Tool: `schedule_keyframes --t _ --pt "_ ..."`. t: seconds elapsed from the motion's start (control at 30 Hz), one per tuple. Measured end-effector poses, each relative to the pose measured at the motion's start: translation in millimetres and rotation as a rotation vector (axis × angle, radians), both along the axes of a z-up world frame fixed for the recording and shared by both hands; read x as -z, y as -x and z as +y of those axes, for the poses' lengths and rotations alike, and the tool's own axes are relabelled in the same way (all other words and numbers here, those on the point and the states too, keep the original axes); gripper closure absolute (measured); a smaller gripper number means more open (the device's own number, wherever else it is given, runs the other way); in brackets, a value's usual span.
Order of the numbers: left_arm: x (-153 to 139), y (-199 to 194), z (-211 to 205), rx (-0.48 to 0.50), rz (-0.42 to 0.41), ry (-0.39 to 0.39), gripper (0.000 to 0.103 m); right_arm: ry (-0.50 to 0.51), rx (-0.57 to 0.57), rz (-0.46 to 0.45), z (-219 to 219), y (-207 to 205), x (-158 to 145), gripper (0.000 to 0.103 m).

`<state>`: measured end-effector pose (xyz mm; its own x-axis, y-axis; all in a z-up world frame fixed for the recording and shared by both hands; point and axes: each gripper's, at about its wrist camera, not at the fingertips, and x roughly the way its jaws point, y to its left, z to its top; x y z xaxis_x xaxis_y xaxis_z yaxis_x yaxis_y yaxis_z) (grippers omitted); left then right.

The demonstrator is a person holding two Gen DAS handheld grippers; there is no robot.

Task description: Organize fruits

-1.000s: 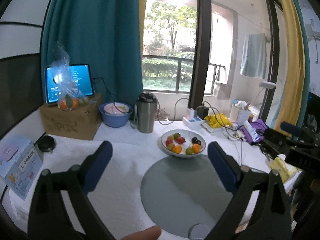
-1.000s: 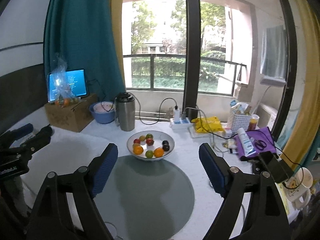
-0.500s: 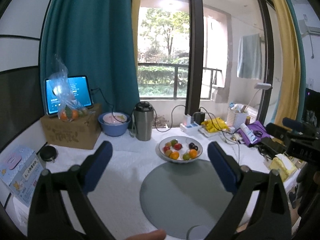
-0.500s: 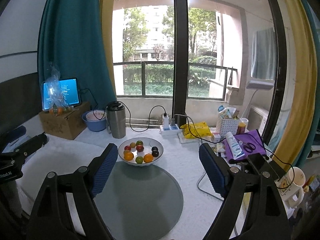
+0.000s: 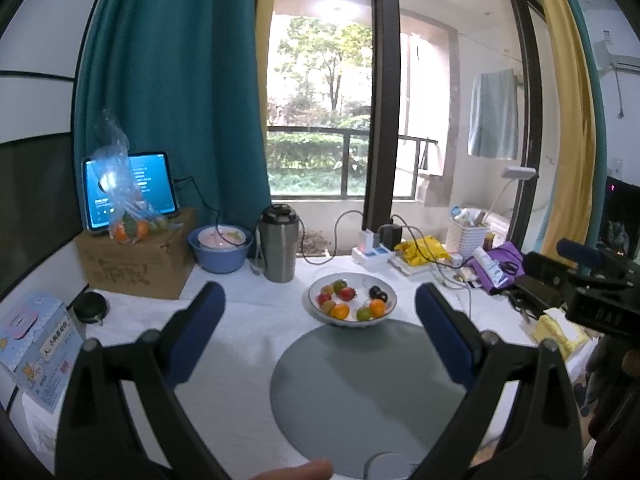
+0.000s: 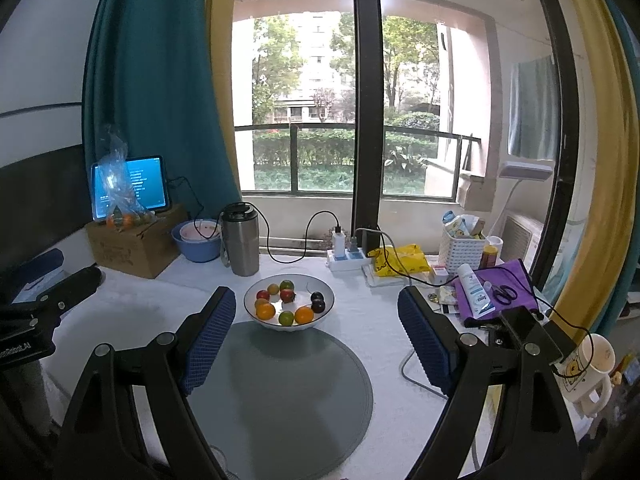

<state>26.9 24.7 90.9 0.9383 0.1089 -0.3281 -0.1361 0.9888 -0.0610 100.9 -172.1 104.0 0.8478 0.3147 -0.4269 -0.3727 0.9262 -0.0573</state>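
A: Left wrist view first. Left claw (image 5: pixel 320 312) spread wide, blue pads apart, grasping nothing, hanging above the grey round mat (image 5: pixel 372 396) on the white-covered counter (image 5: pixel 248 344)

B: And the fruit?

A: Heaped in the white bowl (image 5: pixel 352 305), just past the far edge of the mat, framed between the two pads. Oranges (image 5: pixel 340 311) at the near rim, a green one beside them, red ones further back, two dark plums (image 5: pixel 376 292) to the right. More fruit in a clear plastic bag (image 5: pixel 124 216) on the cardboard box (image 5: pixel 132 268) at far left, well apart from the bowl

B: Now the right wrist view

A: Right claw (image 6: pixel 316 320) likewise released and empty, poised over the same mat (image 6: pixel 288 392), bowl (image 6: pixel 289 305) straight ahead. Steel tumbler (image 6: pixel 241 240) behind the bowl to the left, power strip (image 6: pixel 346 258) and trailing cables to the right

B: Handling?

A: Probably light, round, smooth-skinned, so likely to roll or squirt out of a pinch. Oranges firm enough for a steady squeeze; plums and red ones likely softer, so bruising a risk with too hard a clench

B: Where to take hold?

A: Across the widest middle of one fruit, pads on opposite sides, coming from above. Near-rim orange looks easiest to reach, with neighbours touching only on the far side. Bowl looks ceramic, so best not to knock its rim
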Motion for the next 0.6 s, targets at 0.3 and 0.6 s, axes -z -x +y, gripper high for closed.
schedule_keyframes --t 0.3,0.6 --pt "0.2 -0.7 -0.4 0.001 0.003 0.002 0.006 -0.003 -0.003 -0.002 -0.4 1.2 0.5 0.017" --pt "0.1 -0.2 -1.6 0.001 0.003 0.002 0.006 -0.003 -0.012 -0.004 0.2 2.6 -1.0 0.017"
